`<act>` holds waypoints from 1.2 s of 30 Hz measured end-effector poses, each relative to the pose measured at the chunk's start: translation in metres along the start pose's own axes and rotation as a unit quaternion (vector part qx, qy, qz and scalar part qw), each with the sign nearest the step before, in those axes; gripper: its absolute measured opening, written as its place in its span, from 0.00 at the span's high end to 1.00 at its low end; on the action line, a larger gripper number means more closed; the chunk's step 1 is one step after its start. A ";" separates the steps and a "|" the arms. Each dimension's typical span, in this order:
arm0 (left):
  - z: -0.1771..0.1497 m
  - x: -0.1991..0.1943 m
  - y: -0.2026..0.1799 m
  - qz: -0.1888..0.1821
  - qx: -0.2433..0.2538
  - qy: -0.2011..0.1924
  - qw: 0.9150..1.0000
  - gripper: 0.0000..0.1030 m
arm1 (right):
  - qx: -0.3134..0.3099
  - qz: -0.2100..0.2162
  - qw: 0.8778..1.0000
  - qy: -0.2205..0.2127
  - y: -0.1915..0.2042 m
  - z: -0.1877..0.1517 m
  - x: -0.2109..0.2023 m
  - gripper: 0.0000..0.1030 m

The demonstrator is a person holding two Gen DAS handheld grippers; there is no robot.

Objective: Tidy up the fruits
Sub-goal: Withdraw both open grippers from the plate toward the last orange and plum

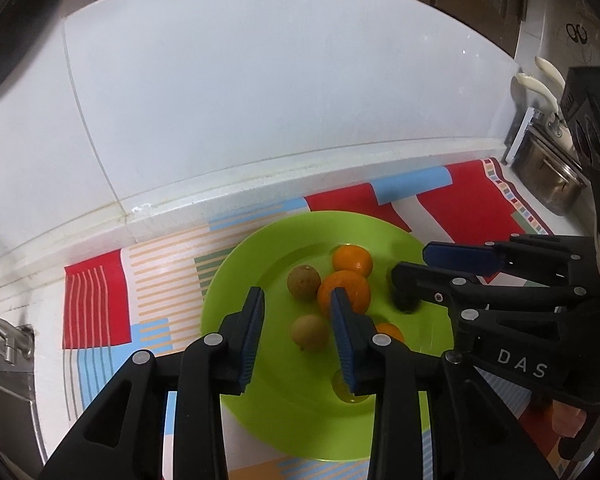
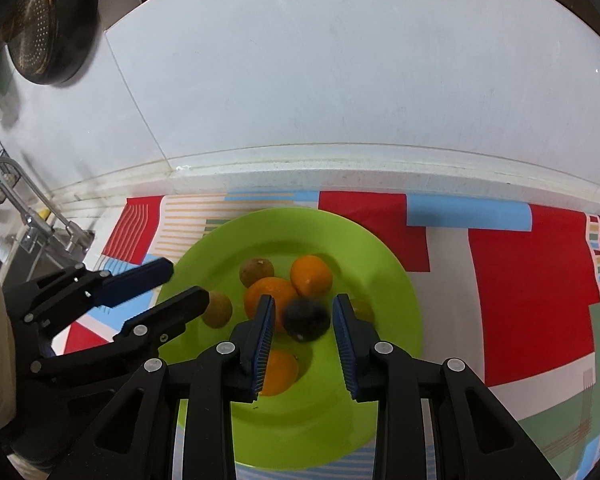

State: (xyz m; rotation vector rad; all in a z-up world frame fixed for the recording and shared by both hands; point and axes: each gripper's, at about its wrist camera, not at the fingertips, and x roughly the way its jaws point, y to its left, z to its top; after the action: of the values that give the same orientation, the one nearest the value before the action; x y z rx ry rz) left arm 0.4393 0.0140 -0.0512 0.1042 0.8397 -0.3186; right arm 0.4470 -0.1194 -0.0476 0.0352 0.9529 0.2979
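Observation:
A green plate lies on a patterned mat and holds several fruits. Among them are oranges and a brown fruit. My left gripper hangs over the plate's left part with its jaws apart. A second brown fruit rests on the plate just past the tips, untouched by the pads. My right gripper is low over the plate's middle. It is shut on a dark, blurred round fruit.
The mat covers a white counter against a tiled wall. A steel pot stands at the right end, and a tap over a sink is at the left. A dark strainer pan hangs above the sink.

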 end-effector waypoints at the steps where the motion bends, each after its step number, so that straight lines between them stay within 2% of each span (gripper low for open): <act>1: 0.000 -0.003 0.000 0.000 0.000 -0.002 1.000 0.67 | 0.001 0.001 1.000 -0.001 0.000 0.000 -0.002 0.70; 6: -0.001 -0.019 -0.003 0.002 0.000 -0.010 1.000 0.67 | 0.009 0.008 1.000 -0.014 -0.001 -0.002 -0.021 0.70; 14: -0.002 -0.068 -0.015 -0.001 0.005 -0.057 0.998 0.65 | 0.005 0.006 0.998 -0.055 0.004 -0.011 -0.068 0.70; 16: -0.002 -0.082 -0.019 -0.005 0.008 -0.070 0.998 0.65 | 0.008 0.006 0.998 -0.068 0.005 -0.015 -0.083 0.70; 19: -0.005 -0.099 -0.027 -0.013 0.015 -0.086 0.996 0.64 | 0.011 0.004 0.996 -0.086 0.005 -0.021 -0.102 0.64; 25: -0.008 -0.127 -0.045 -0.033 0.027 -0.112 0.993 0.60 | 0.017 -0.001 0.993 -0.120 0.001 -0.031 -0.139 0.64; 30: -0.013 -0.144 -0.062 -0.047 0.045 -0.124 0.990 0.57 | 0.029 -0.011 0.989 -0.144 -0.003 -0.045 -0.168 0.64; 33: -0.016 -0.151 -0.072 -0.053 0.059 -0.131 0.988 0.55 | 0.040 -0.028 0.986 -0.158 -0.008 -0.057 -0.183 0.59; 36: -0.019 -0.157 -0.084 -0.061 0.074 -0.138 0.986 0.52 | 0.044 -0.044 0.984 -0.165 -0.011 -0.068 -0.194 0.58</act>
State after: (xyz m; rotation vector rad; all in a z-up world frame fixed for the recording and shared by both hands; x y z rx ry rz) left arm 0.3009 -0.0240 0.0562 0.1438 0.5473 -0.4991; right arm 0.2901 -0.1887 0.0653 0.1197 0.6363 0.1609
